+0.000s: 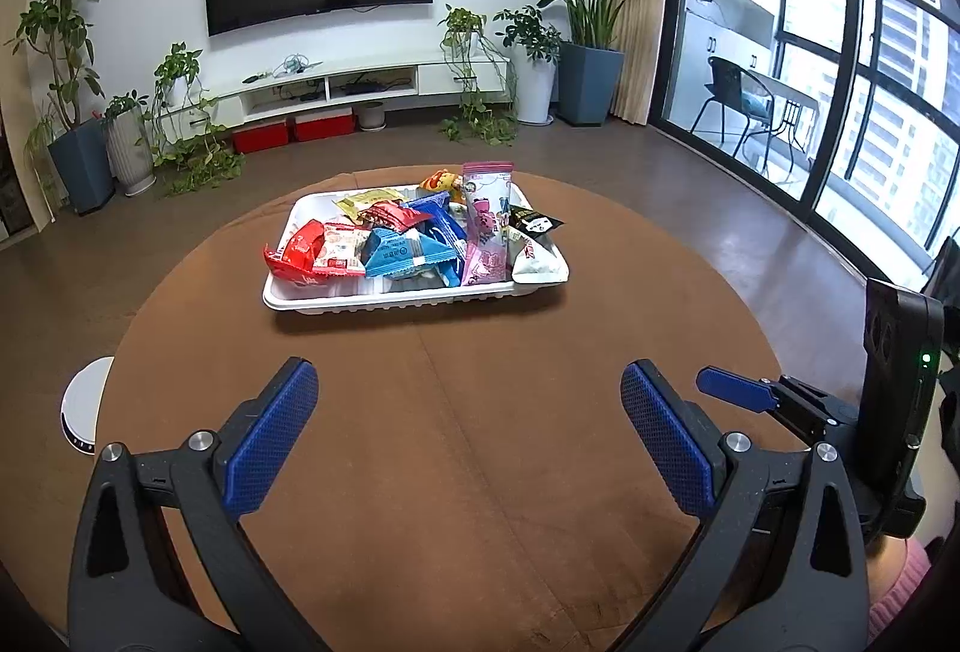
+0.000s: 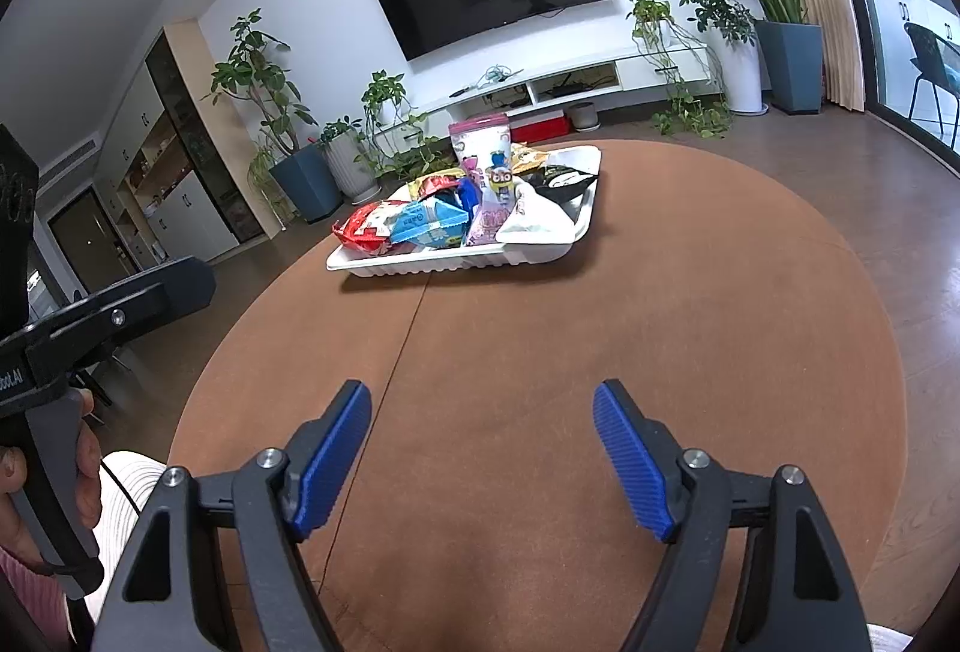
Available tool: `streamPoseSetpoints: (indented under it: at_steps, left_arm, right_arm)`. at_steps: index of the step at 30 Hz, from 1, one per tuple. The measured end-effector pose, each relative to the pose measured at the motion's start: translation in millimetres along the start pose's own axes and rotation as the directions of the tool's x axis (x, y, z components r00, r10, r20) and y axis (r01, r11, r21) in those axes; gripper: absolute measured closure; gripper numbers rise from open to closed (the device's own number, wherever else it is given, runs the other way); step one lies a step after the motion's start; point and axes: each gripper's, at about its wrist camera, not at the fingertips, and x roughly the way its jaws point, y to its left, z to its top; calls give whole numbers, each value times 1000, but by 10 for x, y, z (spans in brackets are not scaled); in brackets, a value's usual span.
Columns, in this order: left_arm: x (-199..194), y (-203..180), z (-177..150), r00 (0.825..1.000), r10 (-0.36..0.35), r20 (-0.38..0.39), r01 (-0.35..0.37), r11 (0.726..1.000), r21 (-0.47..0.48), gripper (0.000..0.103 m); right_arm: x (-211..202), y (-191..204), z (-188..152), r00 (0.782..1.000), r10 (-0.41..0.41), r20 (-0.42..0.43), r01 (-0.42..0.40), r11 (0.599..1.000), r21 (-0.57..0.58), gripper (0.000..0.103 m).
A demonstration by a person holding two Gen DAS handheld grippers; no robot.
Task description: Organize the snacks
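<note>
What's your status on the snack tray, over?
Left gripper and right gripper open, empty. White plastic tray heaped with snack packets, untouched. Brown round table bare between.

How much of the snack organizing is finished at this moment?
Done: the snack packets all lie piled in the white tray; none is on the brown table. In hand: nothing; the left gripper and right gripper are open and empty. Left: any sorting inside the tray.

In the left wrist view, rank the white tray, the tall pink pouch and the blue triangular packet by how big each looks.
1. White tray, clearly largest; it holds the others.
2. Tall pink pouch.
3. Blue triangular packet, though part of it is covered by neighbouring packets, so its gap to the pouch is unsure.
</note>
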Motion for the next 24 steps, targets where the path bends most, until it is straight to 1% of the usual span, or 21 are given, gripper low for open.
streamPoseSetpoints:
  at_steps: [12,18,22,24]
  left_arm:
    - [-43,-15,6,1000,3,4,-3,1000,26,1]
    - [-28,-13,-10,999,38,14,-39,998,51,1]
    - [-41,27,-31,1000,14,26,-15,999,31,1]
    - [-40,49,-30,999,16,32,-17,1000,25,1]
  right_arm:
    - [-5,0,7,1000,1,0,-1,1000,1,24]
    - [-7,2,10,1000,1,-1,-1,1000,1,24]
    - [-7,2,9,1000,2,-1,-2,1000,0,22]
    - [13,6,22,1000,4,-2,-4,1000,0,22]
